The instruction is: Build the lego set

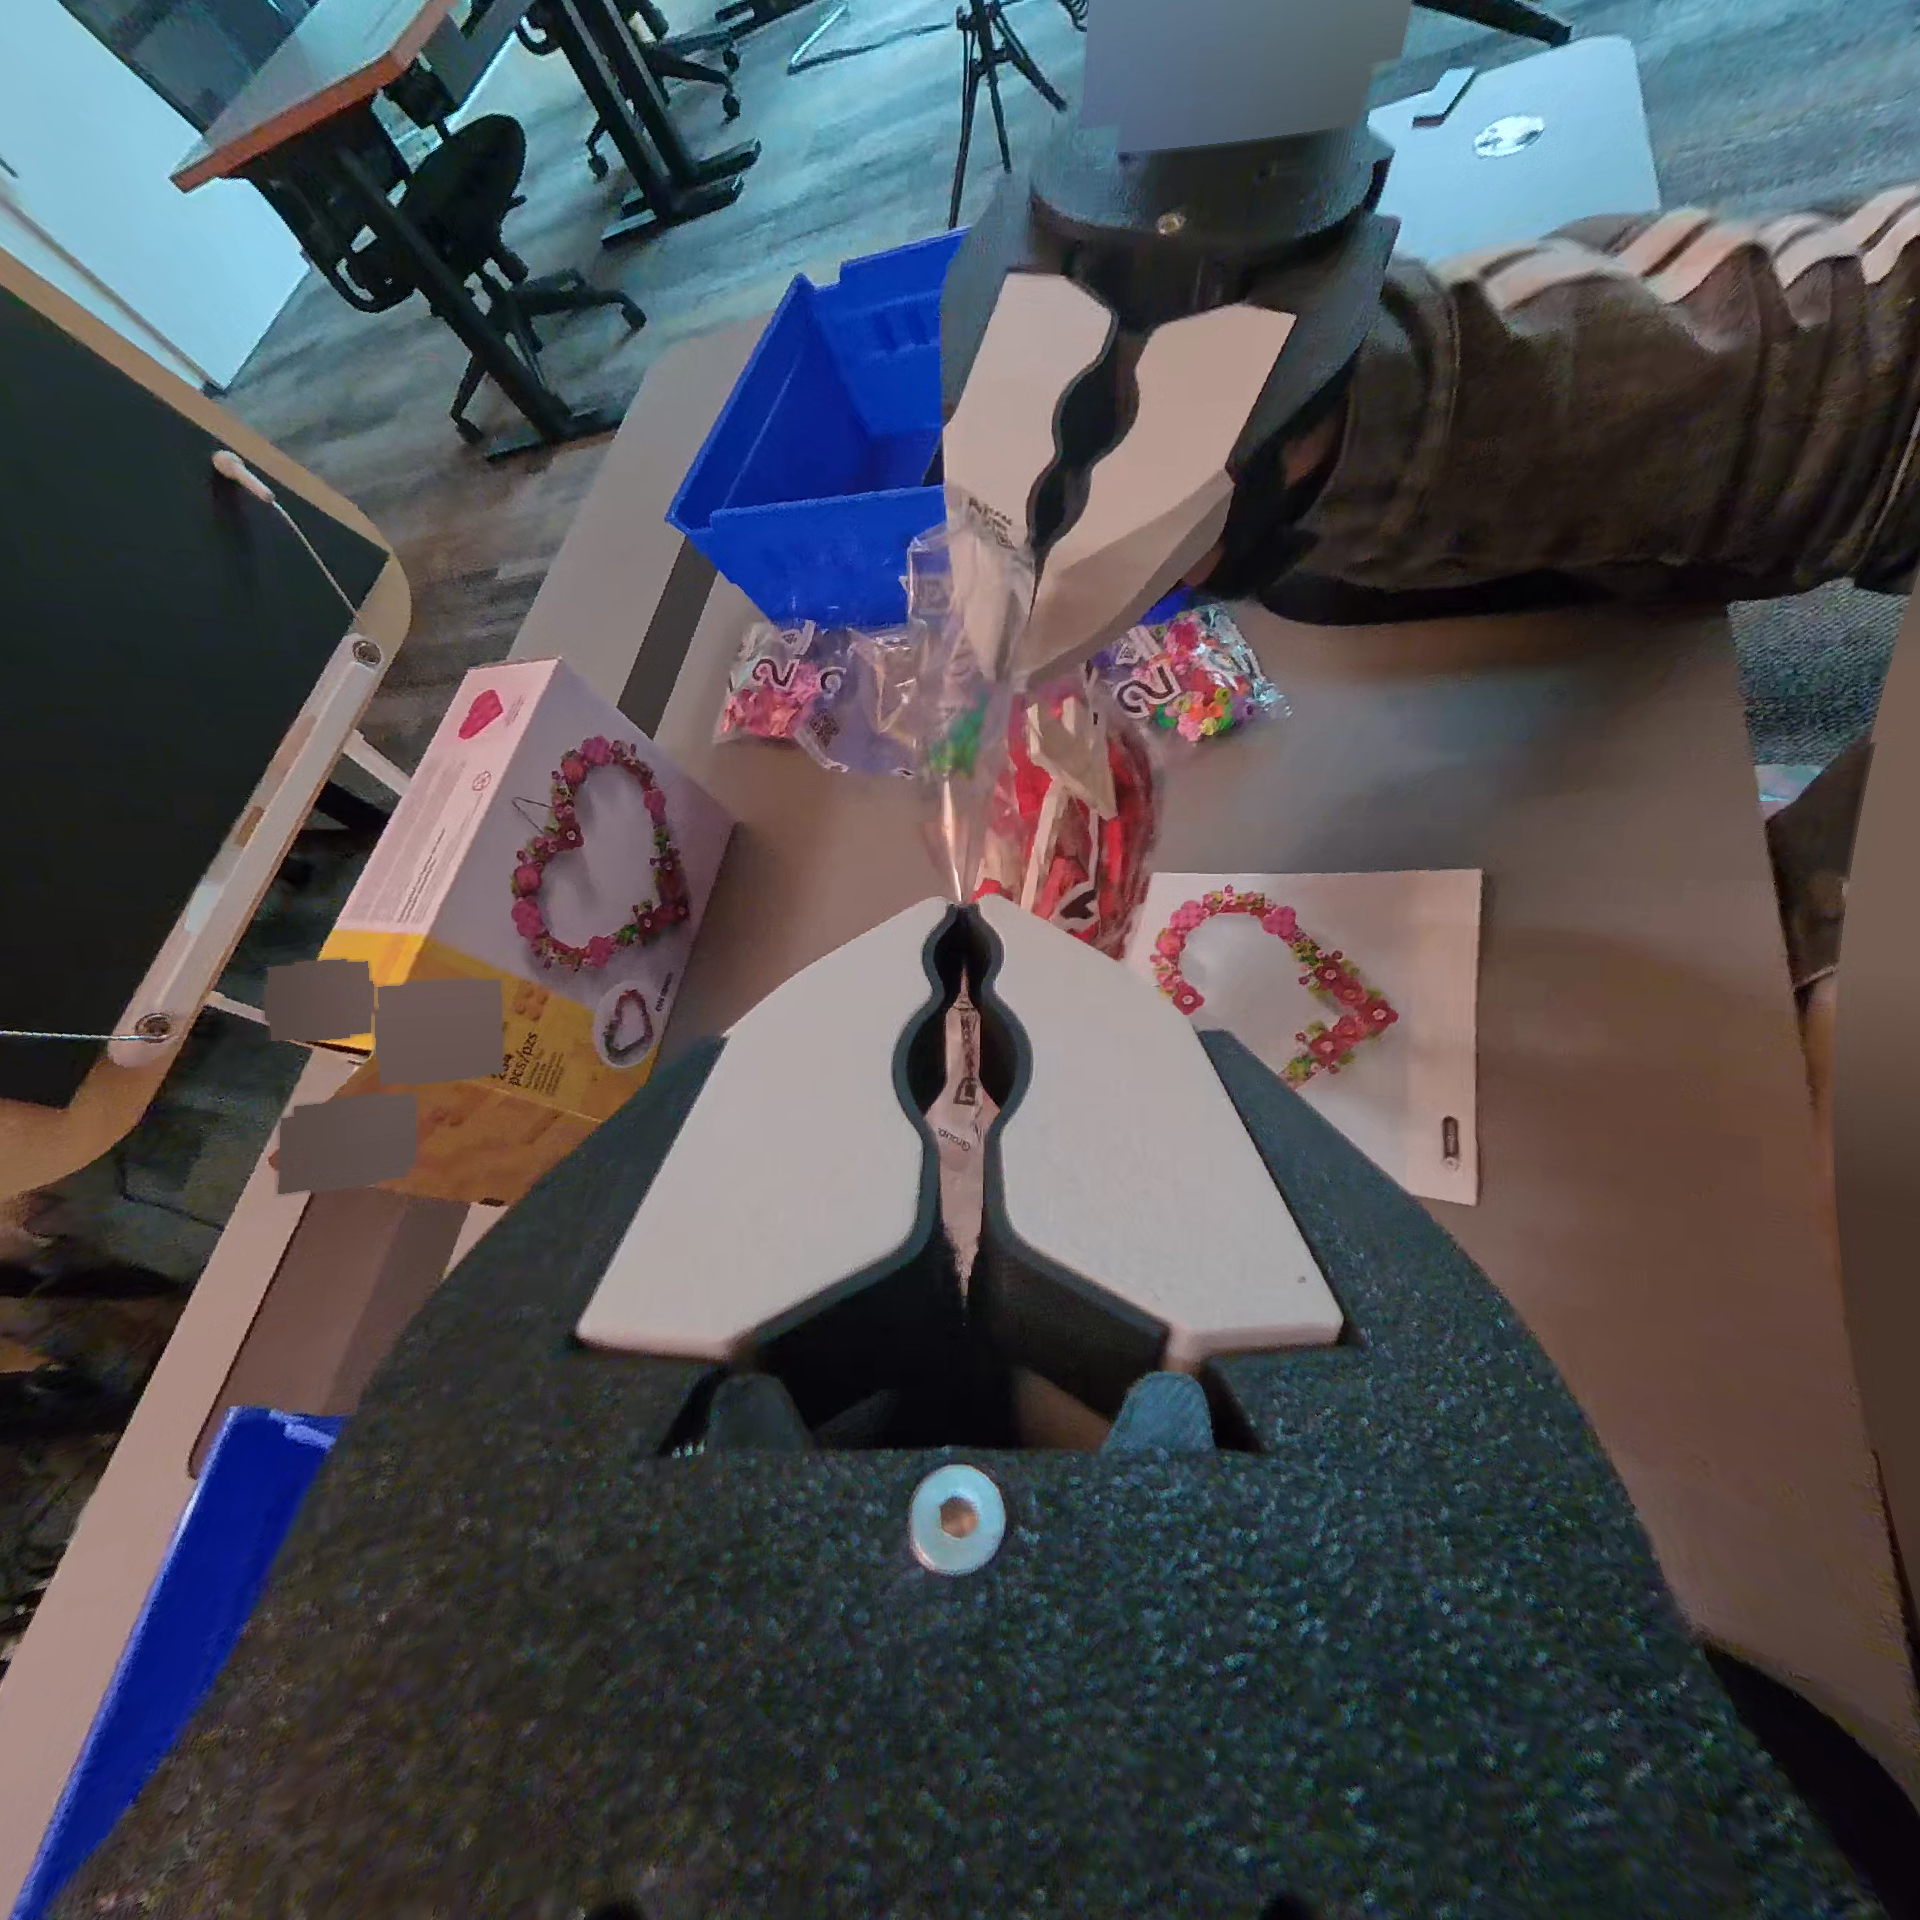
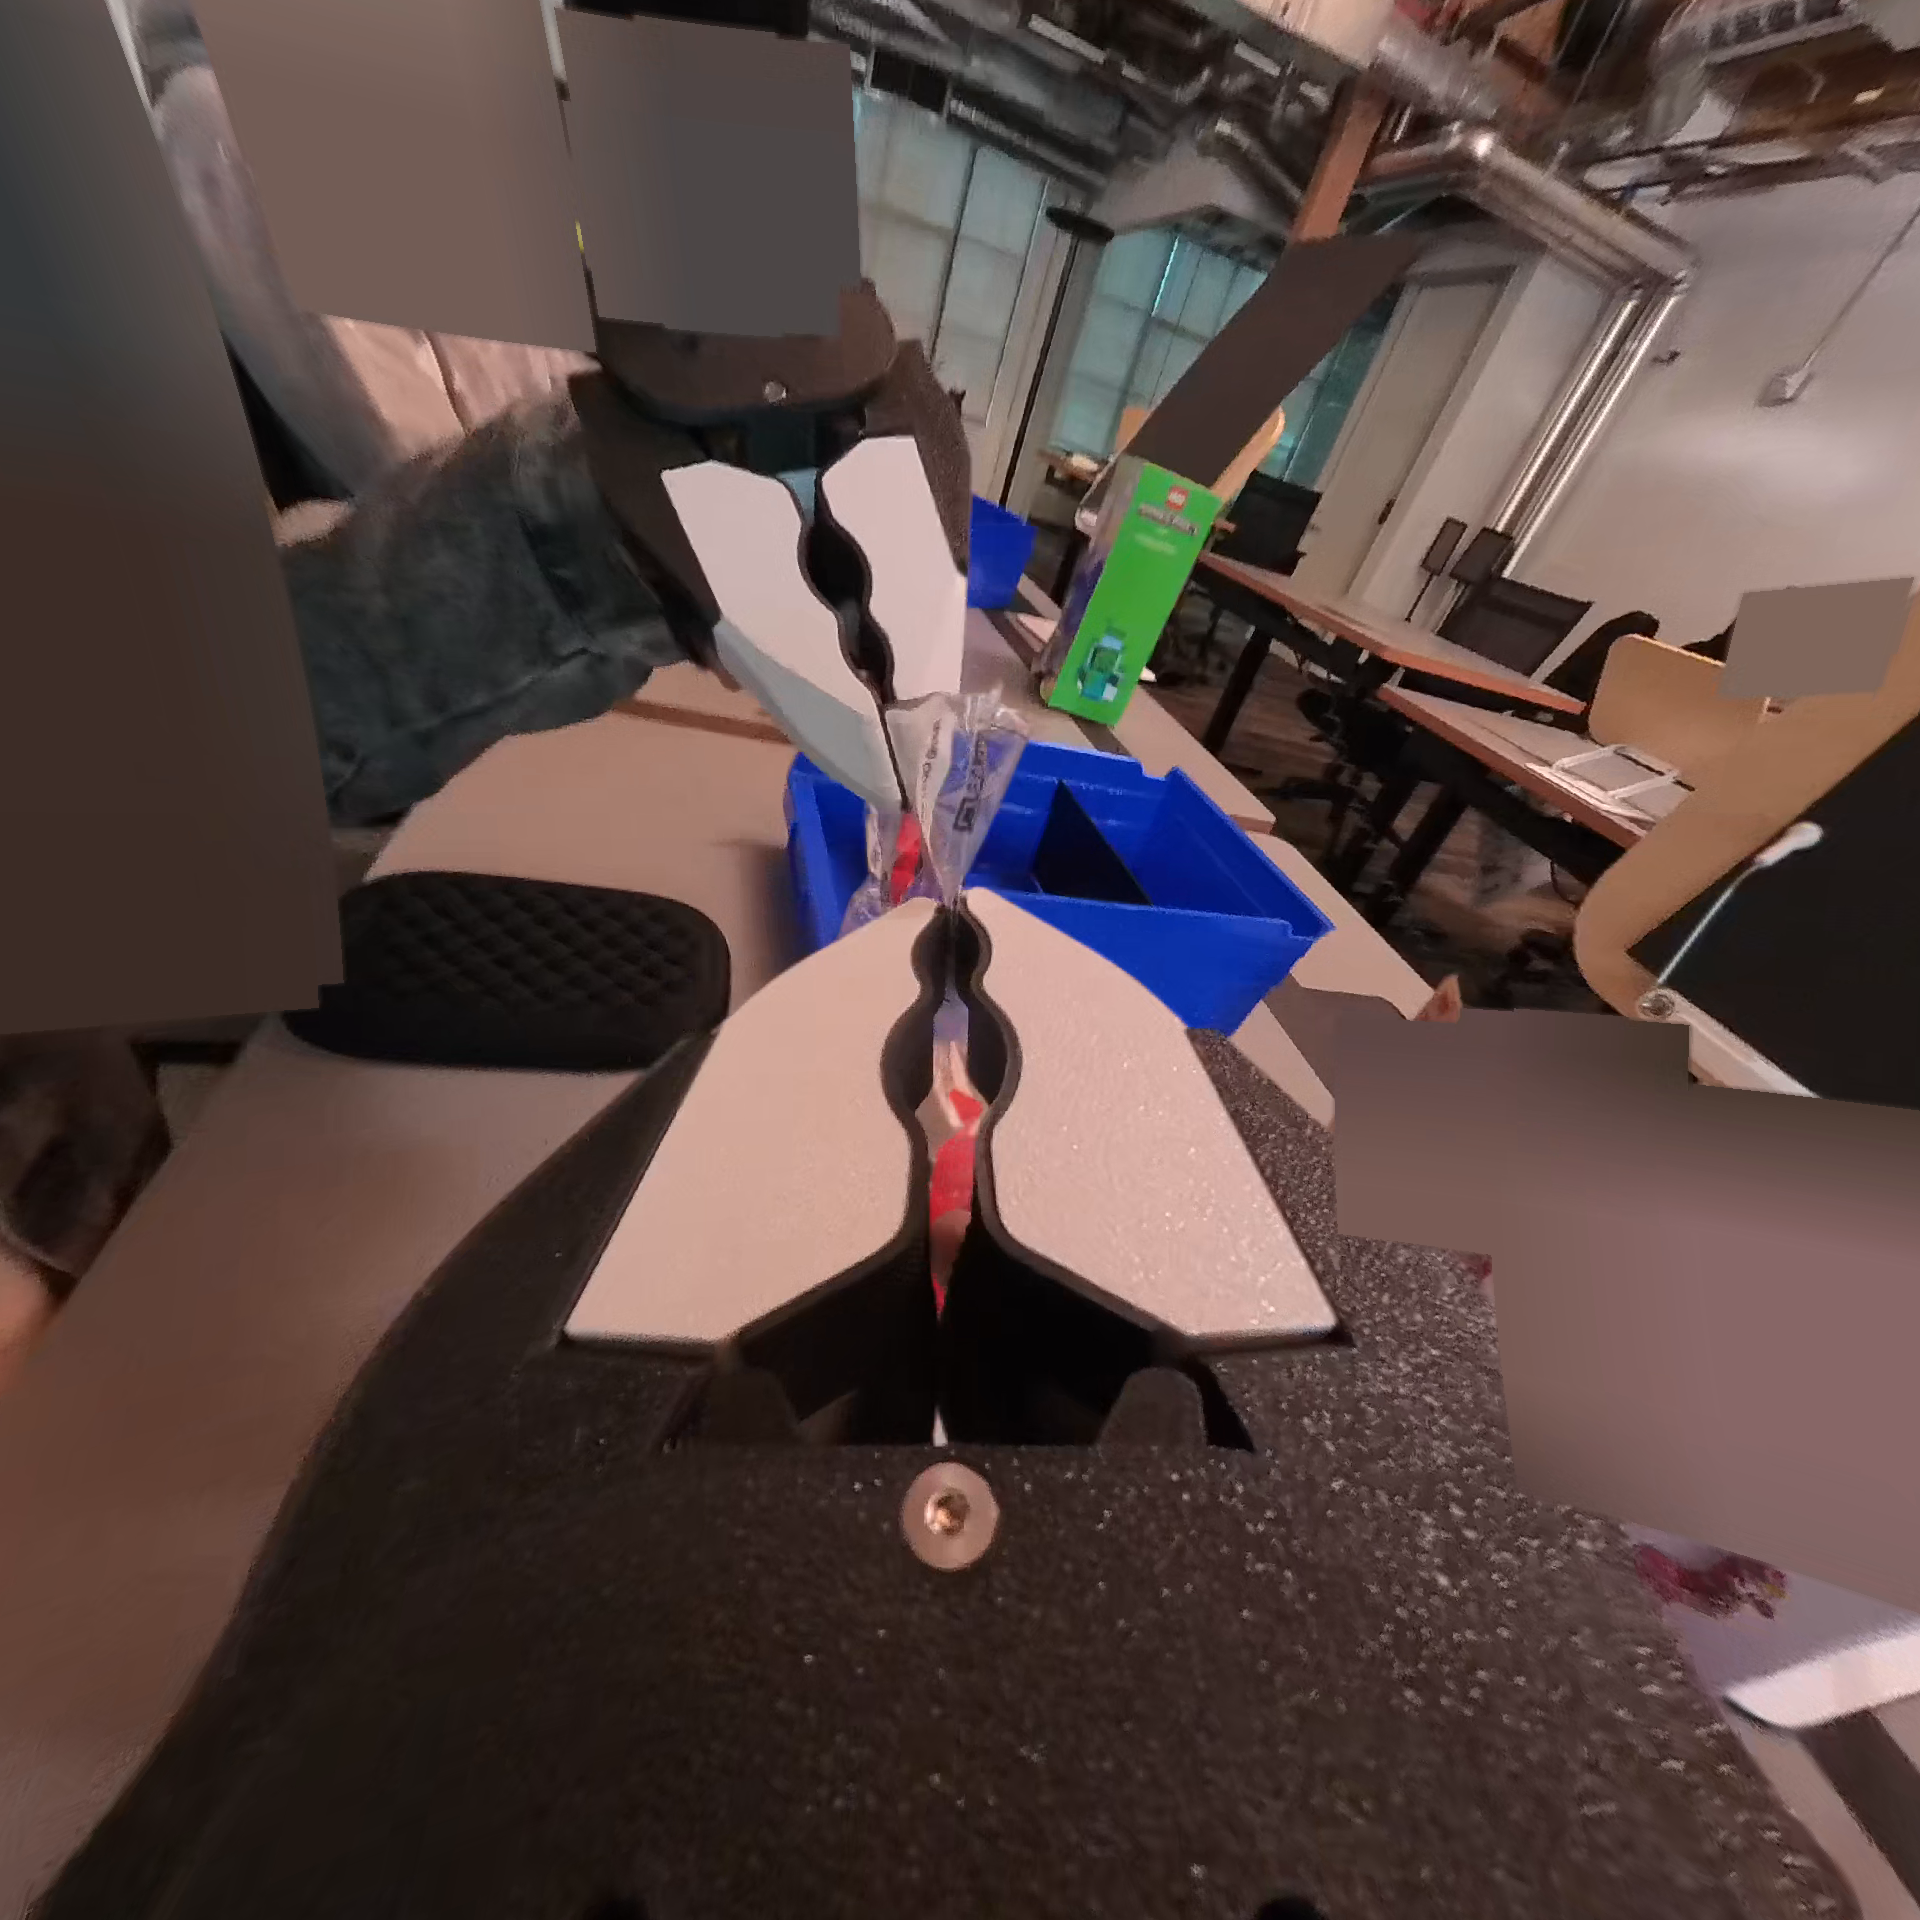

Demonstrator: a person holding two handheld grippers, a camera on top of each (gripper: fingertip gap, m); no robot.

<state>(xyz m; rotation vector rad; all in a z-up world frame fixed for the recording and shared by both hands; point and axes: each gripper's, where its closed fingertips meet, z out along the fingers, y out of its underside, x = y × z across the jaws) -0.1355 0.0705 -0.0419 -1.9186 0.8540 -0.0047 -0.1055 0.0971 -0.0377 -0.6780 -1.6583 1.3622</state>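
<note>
Closest to the lens in the left wrist view, the left gripper (image 1: 966, 909) has its fingers pressed together on one end of a clear plastic bag of red Lego pieces (image 1: 1081, 821), with a strip of the film running back between the finger pads. Facing it from the far side, the right gripper (image 1: 1029, 623) pinches the other end of the same bag, so the bag hangs stretched between the two, above the middle of the grey worktop (image 1: 1558, 748). A hand in a dark sleeve (image 1: 1558, 416) holds the right gripper.

Under the bag, toward the worktop's far edge, lie two more sealed bags of small pink and mixed pieces (image 1: 790, 696) (image 1: 1195, 686). Behind them stands a blue bin (image 1: 821, 457). At the left edge sits the set's box (image 1: 540, 914), showing a heart-shaped flower wreath. An instruction booklet (image 1: 1340, 1018) with the same heart lies flat toward the right side.

From the right wrist view, the right gripper (image 2: 948, 912) is closed on the bag (image 2: 935, 821), red pieces showing between its fingers, and the left gripper (image 2: 899, 795) clamps the film just beyond. A second blue bin (image 2: 1143, 914) sits behind, and a green box (image 2: 1132, 592) stands upright farther back.
</note>
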